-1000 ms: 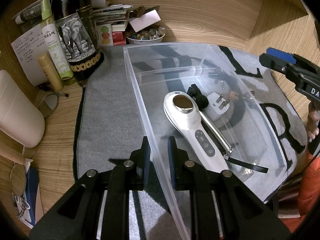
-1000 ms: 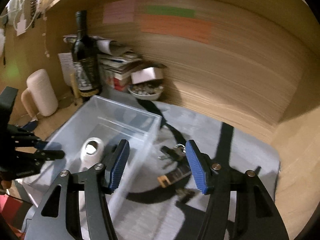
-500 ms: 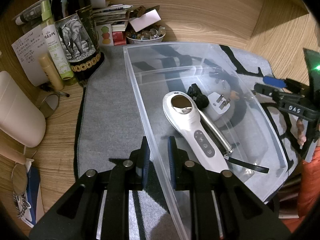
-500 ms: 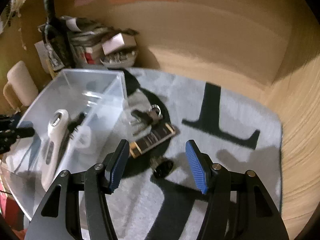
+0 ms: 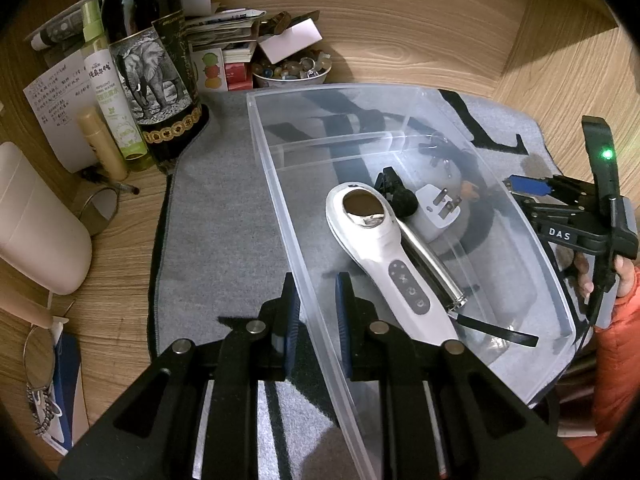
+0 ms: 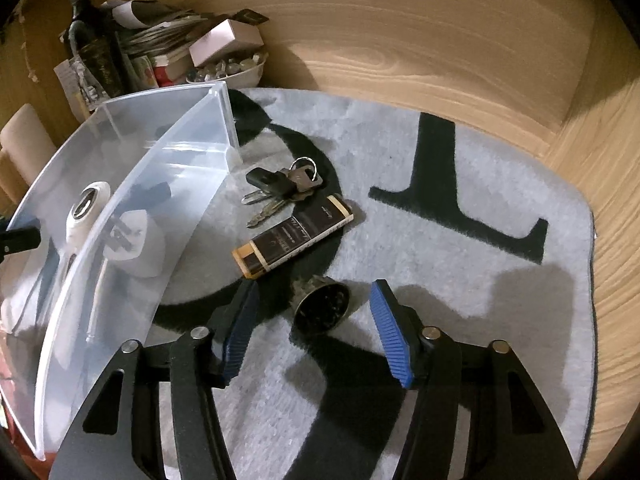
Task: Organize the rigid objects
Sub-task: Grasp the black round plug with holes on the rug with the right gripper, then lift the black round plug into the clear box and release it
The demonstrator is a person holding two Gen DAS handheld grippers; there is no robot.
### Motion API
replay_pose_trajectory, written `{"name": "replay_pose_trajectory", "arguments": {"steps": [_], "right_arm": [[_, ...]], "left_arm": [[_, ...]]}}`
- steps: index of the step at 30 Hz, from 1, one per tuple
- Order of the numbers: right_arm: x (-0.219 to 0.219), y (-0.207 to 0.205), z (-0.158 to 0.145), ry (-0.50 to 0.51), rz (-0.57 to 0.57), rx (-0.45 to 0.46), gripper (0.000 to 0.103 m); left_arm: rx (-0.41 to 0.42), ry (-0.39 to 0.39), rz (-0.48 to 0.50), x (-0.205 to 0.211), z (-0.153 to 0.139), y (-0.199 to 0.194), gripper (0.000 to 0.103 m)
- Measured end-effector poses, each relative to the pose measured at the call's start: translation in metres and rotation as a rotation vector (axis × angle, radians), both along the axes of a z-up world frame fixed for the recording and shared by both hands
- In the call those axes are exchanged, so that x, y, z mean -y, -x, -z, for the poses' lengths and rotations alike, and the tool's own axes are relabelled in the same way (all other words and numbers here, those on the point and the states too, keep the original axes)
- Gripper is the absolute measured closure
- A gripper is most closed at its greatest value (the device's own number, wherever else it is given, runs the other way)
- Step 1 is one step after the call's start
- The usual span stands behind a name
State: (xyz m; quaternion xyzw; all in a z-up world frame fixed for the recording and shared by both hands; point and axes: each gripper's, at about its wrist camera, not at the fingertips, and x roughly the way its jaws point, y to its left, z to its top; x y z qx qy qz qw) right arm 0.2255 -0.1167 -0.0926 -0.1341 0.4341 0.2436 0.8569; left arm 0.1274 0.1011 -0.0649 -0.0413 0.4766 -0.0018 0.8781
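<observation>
Two grippers in view. My left gripper [image 5: 316, 312] is clamped on the near wall of the clear plastic bin [image 5: 276, 184], one finger either side of it. Inside, ahead of those jaws, lie a glossy white handheld device [image 5: 384, 256] and a white plug [image 5: 436, 212]. My right gripper [image 6: 312, 328] has swung down since a second ago; its ribbed blue pads stand wide apart, holding nothing, flanking a small dark cylinder [image 6: 322, 308] on the fuzzy grey mat [image 6: 460, 280]. Beyond it: a flat dark box [image 6: 294, 236] and keys [image 6: 280, 186]. Open mat lies right of the jaws.
</observation>
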Motion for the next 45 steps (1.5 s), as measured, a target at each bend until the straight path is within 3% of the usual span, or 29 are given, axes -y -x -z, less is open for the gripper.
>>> {"name": "replay_pose_trajectory", "arguments": {"steps": [2, 4, 14, 25, 37, 45], "right_arm": [[-0.001, -0.002, 0.003, 0.000, -0.006, -0.008, 0.067], [-0.002, -0.002, 0.005, 0.005, -0.008, -0.009, 0.072], [-0.006, 0.009, -0.004, 0.016, -0.031, 0.057, 0.072], [-0.012, 0.026, -0.043, -0.044, -0.058, 0.147, 0.072], [-0.044, 0.047, -0.082, -0.105, -0.145, 0.243, 0.072], [-0.071, 0.053, -0.093, -0.127, -0.210, 0.264, 0.072]], "left_arm": [[0.000, 0.001, 0.000, 0.000, 0.000, 0.000, 0.087], [0.000, 0.001, 0.000, 0.000, 0.000, 0.000, 0.087], [0.000, 0.001, -0.001, 0.001, 0.000, 0.000, 0.087], [0.000, 0.000, -0.001, 0.001, 0.000, 0.000, 0.087], [0.000, 0.000, -0.001, 0.001, 0.000, 0.000, 0.087], [0.000, 0.000, -0.001, 0.001, 0.000, 0.000, 0.087]]}}
